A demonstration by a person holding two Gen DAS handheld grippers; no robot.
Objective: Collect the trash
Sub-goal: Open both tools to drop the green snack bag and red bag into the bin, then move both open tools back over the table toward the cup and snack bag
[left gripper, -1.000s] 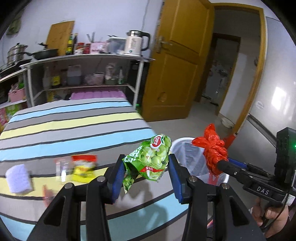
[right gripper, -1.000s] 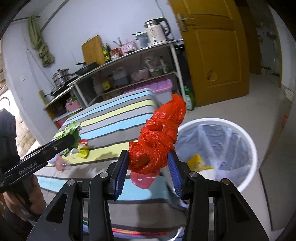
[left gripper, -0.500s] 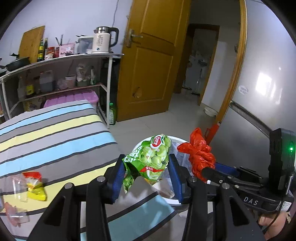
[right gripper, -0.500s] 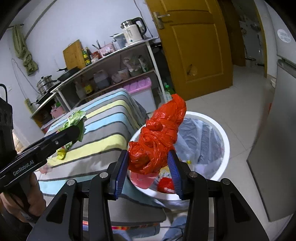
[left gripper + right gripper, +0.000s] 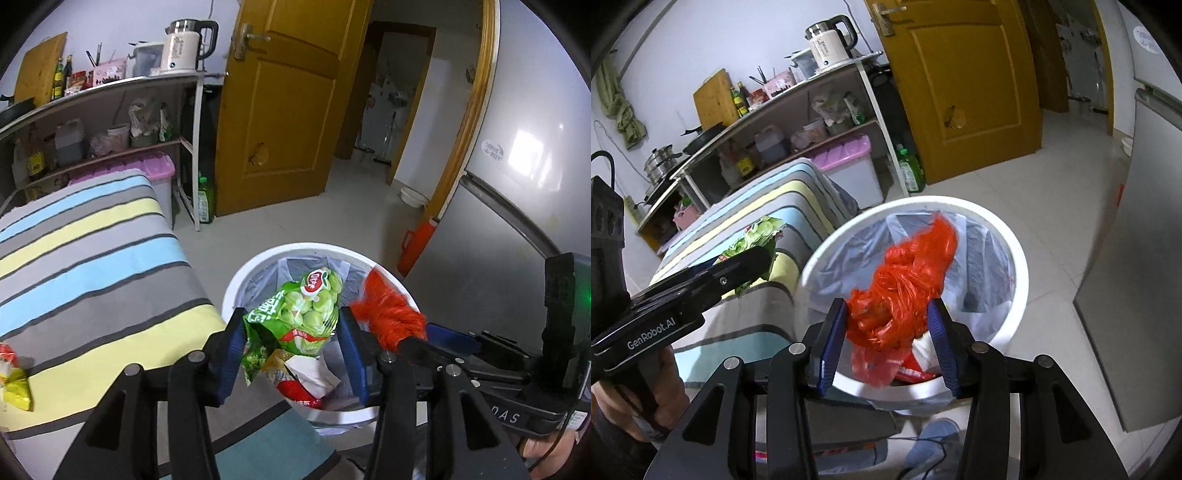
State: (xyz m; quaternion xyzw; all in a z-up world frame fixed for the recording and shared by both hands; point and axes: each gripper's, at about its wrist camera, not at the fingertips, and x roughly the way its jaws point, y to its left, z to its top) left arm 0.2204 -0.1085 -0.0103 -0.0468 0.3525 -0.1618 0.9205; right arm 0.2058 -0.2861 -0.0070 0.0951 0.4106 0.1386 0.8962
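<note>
Two grippers hang over the white bin [image 5: 236, 284], each with a piece of rubbish between its blue pads. The left gripper [image 5: 291, 354] has the green snack bag [image 5: 306, 314] between its jaws; the bag's crumpled lower edge touches the left pad, and the jaws are opening around it, so the grip looks loose. The bag sits above the bin's mouth, near the rim closest to the striped bed [image 5: 92, 258]. Just to its right, the right gripper [image 5: 888, 338] carries the red plastic bag [image 5: 905, 284], a scrunched bundle that fills the gap between its pads and sticks up beyond them over the liner. Those jaws are opening too, with the red bundle still touching both pads.

Inside the bin, a pale plastic liner [image 5: 849, 254] is folded over the rim, and red and white wrappers [image 5: 306, 384] lie at the bottom. A yellow and red packet [image 5: 13, 380] lies on the bed's yellow stripe, well apart from the bin. A hand [image 5: 639, 402] wraps the left gripper's handle at the lower left of the right-hand view. Behind, a metal shelf [image 5: 110, 85] carries a white kettle [image 5: 184, 46], and a yellow wooden door [image 5: 284, 110] stands open beside a grey fridge [image 5: 517, 184].
</note>
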